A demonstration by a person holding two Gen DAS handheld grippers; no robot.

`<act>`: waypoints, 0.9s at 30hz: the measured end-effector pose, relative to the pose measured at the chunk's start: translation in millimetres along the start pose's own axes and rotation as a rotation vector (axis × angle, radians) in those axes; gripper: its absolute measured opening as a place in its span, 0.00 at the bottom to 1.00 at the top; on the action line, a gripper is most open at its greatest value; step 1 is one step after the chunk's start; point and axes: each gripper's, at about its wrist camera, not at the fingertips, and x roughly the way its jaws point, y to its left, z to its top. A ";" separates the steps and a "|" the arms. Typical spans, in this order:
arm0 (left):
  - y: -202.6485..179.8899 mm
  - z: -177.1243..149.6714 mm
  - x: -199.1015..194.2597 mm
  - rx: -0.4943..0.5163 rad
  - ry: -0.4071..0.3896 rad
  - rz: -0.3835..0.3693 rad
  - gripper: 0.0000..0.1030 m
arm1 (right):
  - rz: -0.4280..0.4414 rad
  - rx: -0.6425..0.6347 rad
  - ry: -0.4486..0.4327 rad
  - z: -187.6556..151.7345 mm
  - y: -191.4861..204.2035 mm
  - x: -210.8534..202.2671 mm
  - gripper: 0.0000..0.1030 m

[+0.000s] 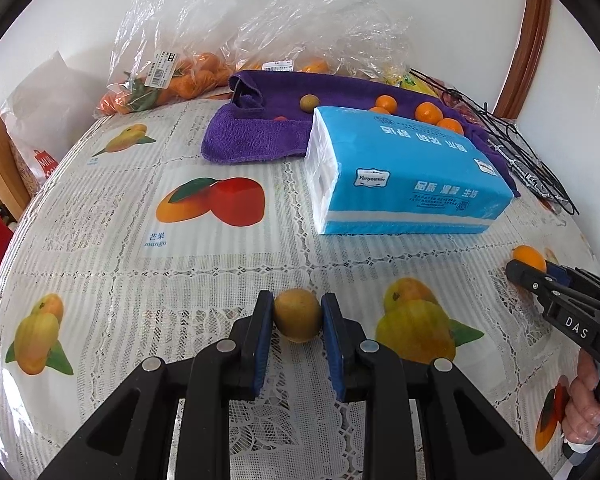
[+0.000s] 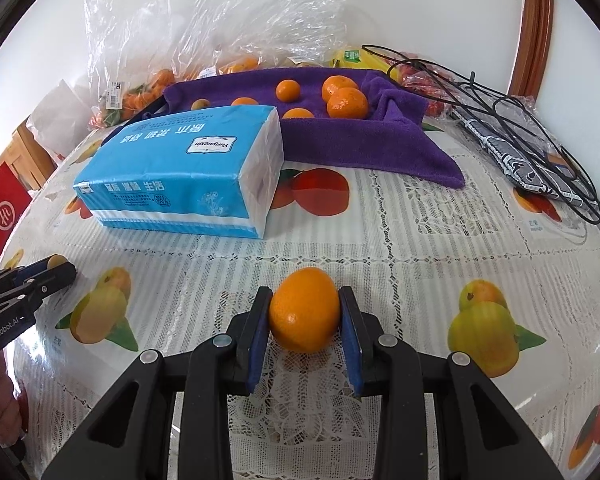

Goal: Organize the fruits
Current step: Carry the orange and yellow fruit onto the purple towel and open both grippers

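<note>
My left gripper (image 1: 297, 312) is shut on a small brownish-yellow fruit (image 1: 297, 315), low over the fruit-print tablecloth. My right gripper (image 2: 305, 312) is shut on an orange (image 2: 305, 314), also close to the table. In the left wrist view the right gripper (image 1: 530, 266) and its orange (image 1: 529, 257) show at the right edge; in the right wrist view the left gripper (image 2: 56, 266) shows at the left edge. A purple towel (image 2: 380, 148) at the back holds several oranges (image 2: 347, 103) and one brownish fruit (image 1: 309, 103).
A blue tissue pack (image 1: 404, 176) lies between the grippers and the towel. Clear plastic bags of oranges (image 1: 180, 76) stand at the back left. A black wire basket (image 2: 532, 136) and a patterned pouch lie at the right. A white wall is behind.
</note>
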 end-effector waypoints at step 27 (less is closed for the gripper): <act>-21.8 83.3 -37.0 -0.001 -0.065 -0.066 0.23 | 0.040 -0.015 -0.139 68.4 -1.0 -55.8 0.32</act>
